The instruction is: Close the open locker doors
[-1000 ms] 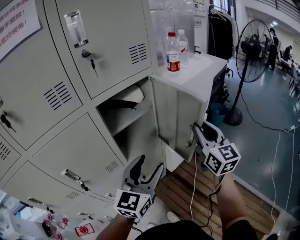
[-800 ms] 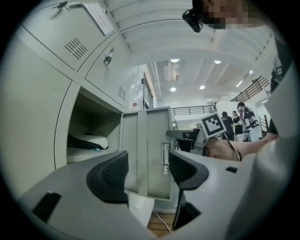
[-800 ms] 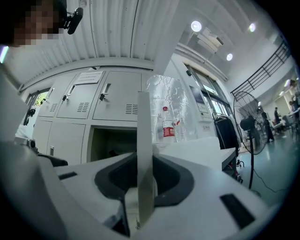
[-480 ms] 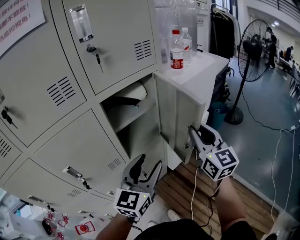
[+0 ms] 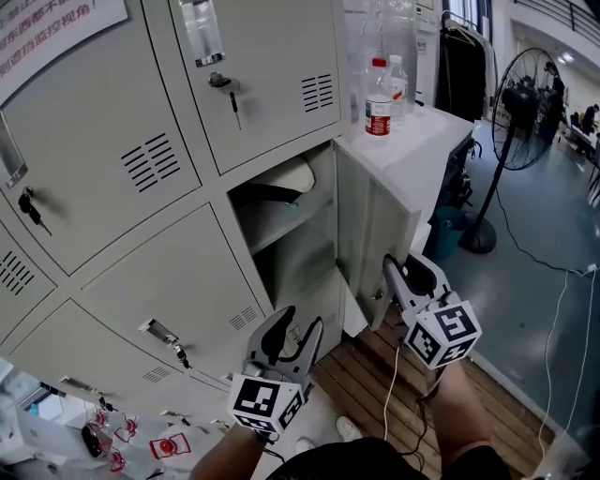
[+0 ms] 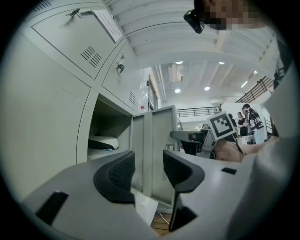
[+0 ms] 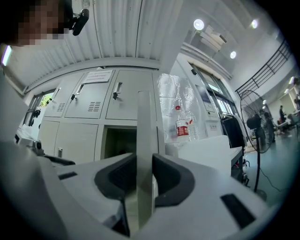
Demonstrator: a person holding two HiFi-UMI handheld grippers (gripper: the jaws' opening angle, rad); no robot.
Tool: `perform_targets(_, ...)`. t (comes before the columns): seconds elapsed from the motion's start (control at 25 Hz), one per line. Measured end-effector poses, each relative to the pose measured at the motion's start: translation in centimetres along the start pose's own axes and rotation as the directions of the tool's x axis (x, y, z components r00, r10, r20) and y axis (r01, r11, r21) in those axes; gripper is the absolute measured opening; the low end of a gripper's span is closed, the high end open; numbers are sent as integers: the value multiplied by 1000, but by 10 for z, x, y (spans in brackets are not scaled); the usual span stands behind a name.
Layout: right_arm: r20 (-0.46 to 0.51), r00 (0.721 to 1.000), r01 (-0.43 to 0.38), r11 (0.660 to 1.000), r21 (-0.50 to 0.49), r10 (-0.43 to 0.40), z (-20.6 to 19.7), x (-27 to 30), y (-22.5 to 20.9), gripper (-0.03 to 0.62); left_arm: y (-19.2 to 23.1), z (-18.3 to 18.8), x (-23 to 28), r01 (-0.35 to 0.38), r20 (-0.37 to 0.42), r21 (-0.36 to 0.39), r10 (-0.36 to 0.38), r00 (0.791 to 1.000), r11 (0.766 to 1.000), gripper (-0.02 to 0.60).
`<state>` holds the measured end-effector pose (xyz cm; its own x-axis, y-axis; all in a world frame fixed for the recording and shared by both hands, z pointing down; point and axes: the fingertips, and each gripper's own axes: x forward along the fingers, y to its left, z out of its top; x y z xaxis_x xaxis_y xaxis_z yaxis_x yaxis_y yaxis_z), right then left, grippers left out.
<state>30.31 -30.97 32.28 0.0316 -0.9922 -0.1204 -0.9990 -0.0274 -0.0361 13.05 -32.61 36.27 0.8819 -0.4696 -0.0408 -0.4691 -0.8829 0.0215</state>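
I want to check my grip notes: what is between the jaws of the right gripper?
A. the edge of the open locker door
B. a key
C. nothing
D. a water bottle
A: in the right gripper view, the right gripper is clamped on the thin vertical edge of the open locker door, one jaw on each side.

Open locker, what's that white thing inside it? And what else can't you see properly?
Head view, open locker: the white thing on its shelf is half hidden by the frame, and the back is too dark to tell what is there.
Head view, sign: cut off by the top edge.
Head view, people behind the fan: too small.
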Motion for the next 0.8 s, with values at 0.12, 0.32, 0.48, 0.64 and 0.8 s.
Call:
perform_targets(0.12, 1, 1000, -4, 1000, -1, 4, -1, 2, 10, 106, 5, 1, -7, -13, 3, -1, 13, 1000, 1000, 187)
perform_targets(0.32, 7, 1000, -2, 1000, -11, 2, -1, 6, 27, 113, 13, 4, -18, -32, 8, 0, 32, 999, 999, 183)
perform_targets(0.48, 14, 999, -31, 999, -14, 32, -2, 12, 45, 115, 20, 7, -27, -50, 11, 4, 50, 999, 999, 179)
perform_targets(0.64, 18, 999, -49, 999, -18, 50, -3, 20, 62, 124, 30, 7, -38, -77, 9, 4, 77, 997, 997, 172)
perform_targets(0.8, 29, 996, -83, 996, -16, 83, -4, 29, 80, 139, 42, 6, -48, -112, 5, 6, 112, 994, 994, 166)
